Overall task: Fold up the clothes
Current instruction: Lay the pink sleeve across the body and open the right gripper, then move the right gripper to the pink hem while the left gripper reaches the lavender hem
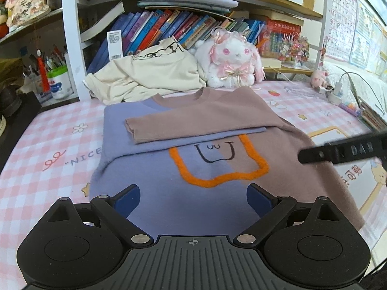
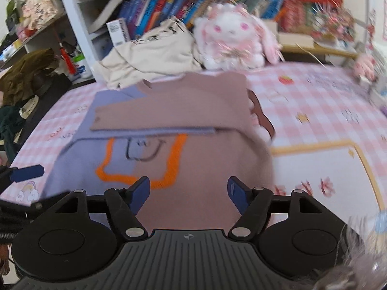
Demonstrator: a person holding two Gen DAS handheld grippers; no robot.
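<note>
Sweater, half lavender and half dusty pink with an orange outline on the chest, lies flat on the pink checked bedcover, collar at the far end, hem near. Both sleeves are folded across the chest, pink over lavender.

Left gripper: jaws wide, empty, hovering over the near hem on the lavender side. Right gripper: jaws wide, empty, above the pink side; that view is blurred.

Judgement: thick soft knit, light, limp, fuzzy enough not to slip. It will sag if lifted at one point. Best to pinch the two near hem corners together and carry them toward the collar.

Cream garment and plush rabbit sit at the far edge.
</note>
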